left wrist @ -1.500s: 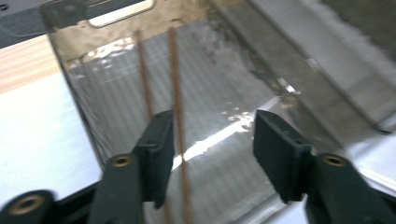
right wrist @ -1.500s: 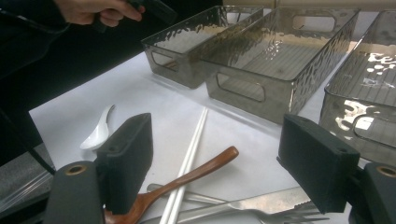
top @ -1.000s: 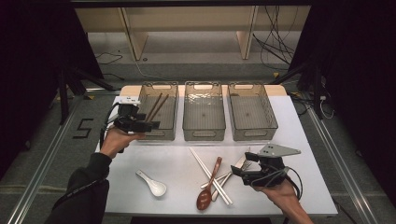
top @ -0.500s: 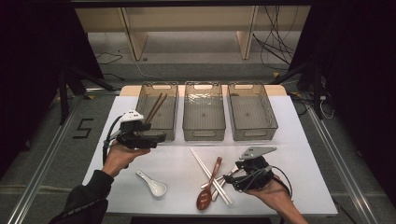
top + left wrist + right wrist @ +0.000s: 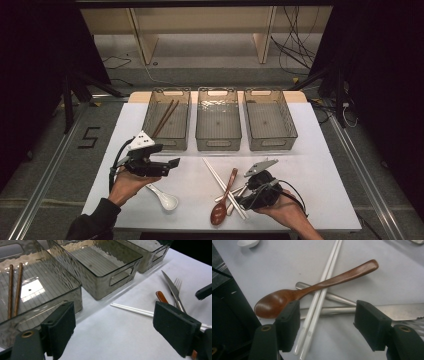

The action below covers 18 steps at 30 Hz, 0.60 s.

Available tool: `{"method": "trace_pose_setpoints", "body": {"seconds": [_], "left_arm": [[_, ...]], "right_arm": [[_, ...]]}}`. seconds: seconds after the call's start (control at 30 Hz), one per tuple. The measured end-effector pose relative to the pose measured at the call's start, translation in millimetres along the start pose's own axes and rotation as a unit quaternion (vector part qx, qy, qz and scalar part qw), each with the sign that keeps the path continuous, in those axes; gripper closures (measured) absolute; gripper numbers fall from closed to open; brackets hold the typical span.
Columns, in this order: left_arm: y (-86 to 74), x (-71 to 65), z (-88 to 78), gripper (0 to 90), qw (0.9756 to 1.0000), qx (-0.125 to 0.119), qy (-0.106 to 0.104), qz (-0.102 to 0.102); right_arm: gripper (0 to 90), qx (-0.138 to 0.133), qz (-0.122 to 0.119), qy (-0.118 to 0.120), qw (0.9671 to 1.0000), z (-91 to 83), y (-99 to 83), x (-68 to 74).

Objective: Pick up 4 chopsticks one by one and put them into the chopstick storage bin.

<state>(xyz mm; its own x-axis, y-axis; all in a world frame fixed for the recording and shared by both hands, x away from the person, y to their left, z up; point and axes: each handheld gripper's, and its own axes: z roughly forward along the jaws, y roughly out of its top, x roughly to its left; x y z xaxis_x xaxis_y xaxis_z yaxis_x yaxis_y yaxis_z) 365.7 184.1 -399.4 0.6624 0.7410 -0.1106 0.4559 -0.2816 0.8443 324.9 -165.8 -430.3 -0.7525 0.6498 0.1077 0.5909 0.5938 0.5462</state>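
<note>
Right gripper (image 5: 327, 322): jaws apart, just closing, astride white chopsticks (image 5: 318, 302), nothing gripped. Left gripper (image 5: 115, 322): jaws wide, just opening, empty.

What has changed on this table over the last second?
The left gripper, jaws opening and empty, drew back from the left bin toward the person. The right gripper, jaws closing, dropped over the white chopsticks. Cutlery and bins stayed put.

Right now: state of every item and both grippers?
left gripper: open, holding nothing
right gripper: open, over the utensil pile
left bin: holds brown chopsticks
middle bin: empty
right bin: empty
wooden spoon: lying across white chopsticks
white spoon: on table, bowl up
</note>
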Motion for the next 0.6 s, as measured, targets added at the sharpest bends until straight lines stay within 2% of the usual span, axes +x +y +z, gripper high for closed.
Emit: {"method": "trace_pose_setpoints", "body": {"seconds": [0.1,0.23,0.6], "left_arm": [[-4.4,-4.1,-0.7,17.6,1.0000,0.001,0.001,0.000],[-6.4,-7.0,-2.7,17.0,0.9999,0.005,-0.005,0.007],[-11.5,-7.1,-5.6,16.3,0.9999,0.004,-0.009,-0.002]], "right_arm": [[39.9,0.012,0.005,0.007,0.9999,2.4,0.3,1.2],[41.1,0.024,0.000,0.005,0.9997,5.1,0.0,2.6],[45.3,0.054,0.004,0.004,0.9985,11.6,-2.0,4.6]]}}
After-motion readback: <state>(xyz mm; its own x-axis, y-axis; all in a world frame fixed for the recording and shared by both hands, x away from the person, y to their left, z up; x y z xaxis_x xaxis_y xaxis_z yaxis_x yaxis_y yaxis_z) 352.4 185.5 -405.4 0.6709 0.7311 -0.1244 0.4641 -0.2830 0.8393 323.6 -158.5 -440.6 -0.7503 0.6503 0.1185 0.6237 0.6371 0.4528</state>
